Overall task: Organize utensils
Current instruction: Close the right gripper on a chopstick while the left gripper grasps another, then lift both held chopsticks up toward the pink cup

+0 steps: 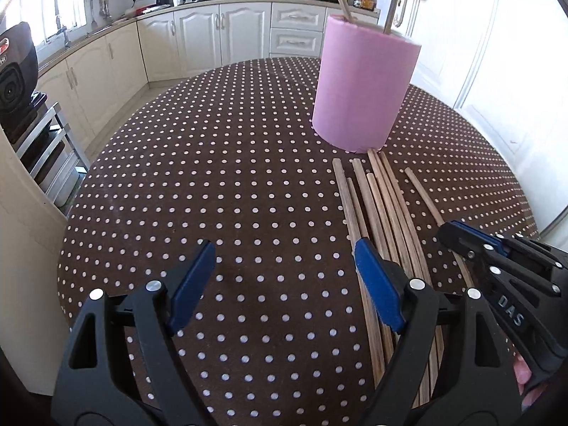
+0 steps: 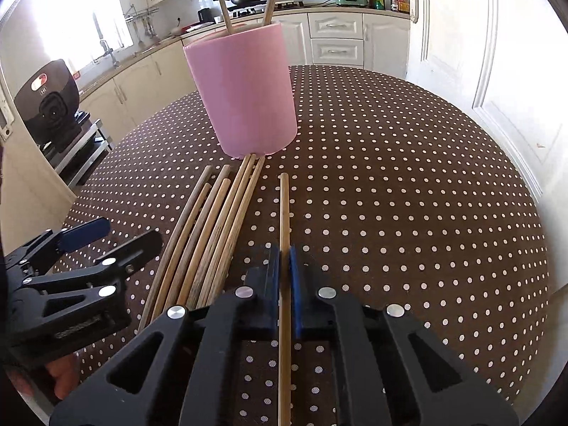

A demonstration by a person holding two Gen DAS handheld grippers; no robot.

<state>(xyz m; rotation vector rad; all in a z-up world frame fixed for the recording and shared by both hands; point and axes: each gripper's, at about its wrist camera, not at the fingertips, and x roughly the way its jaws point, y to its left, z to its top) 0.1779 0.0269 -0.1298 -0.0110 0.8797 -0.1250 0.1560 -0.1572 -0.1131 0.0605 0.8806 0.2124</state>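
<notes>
Right wrist view: right gripper (image 2: 284,277) clamped on a single chopstick (image 2: 284,213) that points ahead toward the pink holder (image 2: 248,96). Loose chopsticks (image 2: 213,230) just left; left gripper (image 1: 284,280) spread wide, empty.

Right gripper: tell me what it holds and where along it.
The right gripper is shut on the lone chopstick, partway along its shaft, tip toward the pink holder. The left gripper holds nothing.

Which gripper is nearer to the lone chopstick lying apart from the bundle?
Right. The right gripper is shut on the lone chopstick; the left gripper stands open beyond the bundle.
</notes>
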